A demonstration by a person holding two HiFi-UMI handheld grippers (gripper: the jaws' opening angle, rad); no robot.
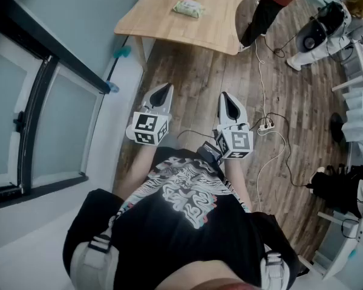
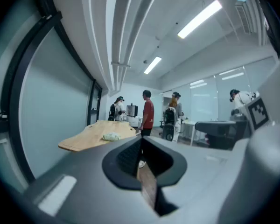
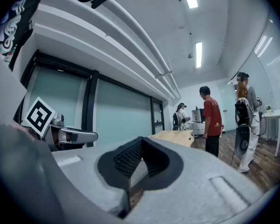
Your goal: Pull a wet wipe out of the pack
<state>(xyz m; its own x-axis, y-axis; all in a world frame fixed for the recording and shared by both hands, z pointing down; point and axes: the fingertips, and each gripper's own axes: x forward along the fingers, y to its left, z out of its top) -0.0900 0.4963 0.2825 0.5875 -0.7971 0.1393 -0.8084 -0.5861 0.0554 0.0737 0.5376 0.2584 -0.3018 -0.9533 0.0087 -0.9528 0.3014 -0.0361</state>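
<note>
The left gripper (image 1: 165,89) and right gripper (image 1: 226,97) are both pressed shut on nothing, ribbed black pads (image 2: 127,157) meeting in a V inside smooth grey shells. The pack (image 1: 188,7), soft and pale green, lies flat on the light wooden table (image 1: 163,23), well ahead of them across the dark plank floor (image 1: 199,77).

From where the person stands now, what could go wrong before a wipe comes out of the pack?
1. A cable and power strip lie on the floor right of the path to the table; a foot could catch.
2. The pack lies loose, and the left gripper and right gripper are both shut; unless one pins it, the whole pack may lift on the pull.
</note>
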